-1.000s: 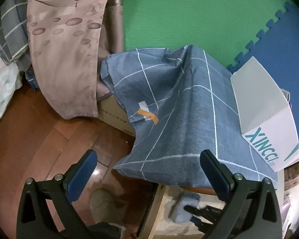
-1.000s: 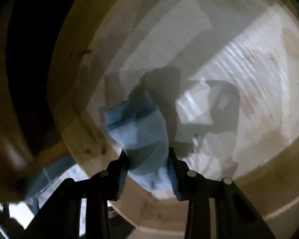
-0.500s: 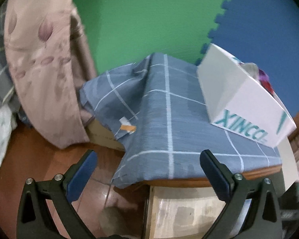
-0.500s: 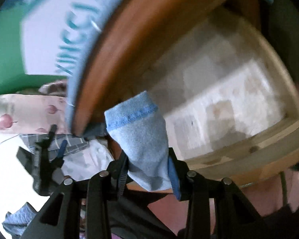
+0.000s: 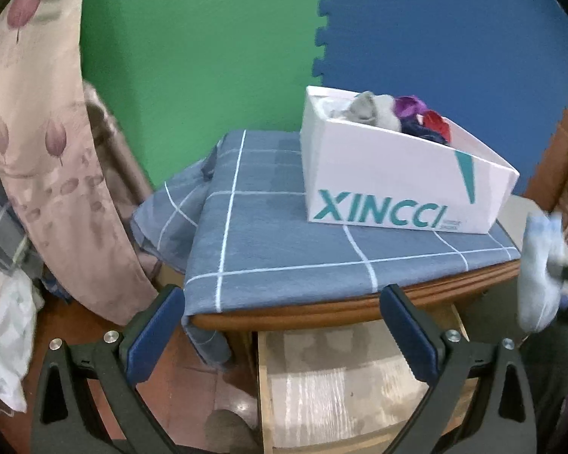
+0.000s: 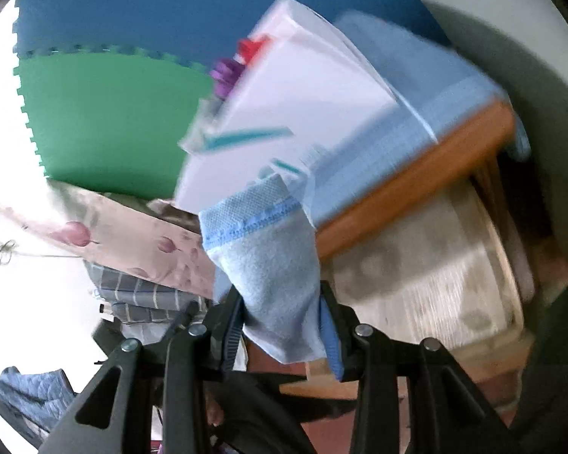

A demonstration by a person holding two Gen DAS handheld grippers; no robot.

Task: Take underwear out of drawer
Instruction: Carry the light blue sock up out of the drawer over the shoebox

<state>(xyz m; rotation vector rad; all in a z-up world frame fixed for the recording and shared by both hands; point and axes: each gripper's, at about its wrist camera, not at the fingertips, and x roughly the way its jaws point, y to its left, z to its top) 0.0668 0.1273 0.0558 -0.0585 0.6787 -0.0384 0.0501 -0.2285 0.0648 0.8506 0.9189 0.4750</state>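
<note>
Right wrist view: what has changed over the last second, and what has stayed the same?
The right tongs have lifted the light blue underwear out of the drawer and up beside the cloth-covered table, level with the white XINCCI box. The left tongs rose too, bringing the box's contents into view. Unchanged: the grip on the underwear, the left tongs open and empty, the drawer open.

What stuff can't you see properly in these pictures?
- Back of the open drawer, left wrist view: hidden under the tabletop, so what else lies inside is unknown.
- Blue underwear, left wrist view: blurred, at the picture's edge. Its shape stays unclear in the right wrist view, bunched in the right gripper.
- Clothes in the white box: only tops show above its wall.
- Small print beside XINCCI: too small.
</note>
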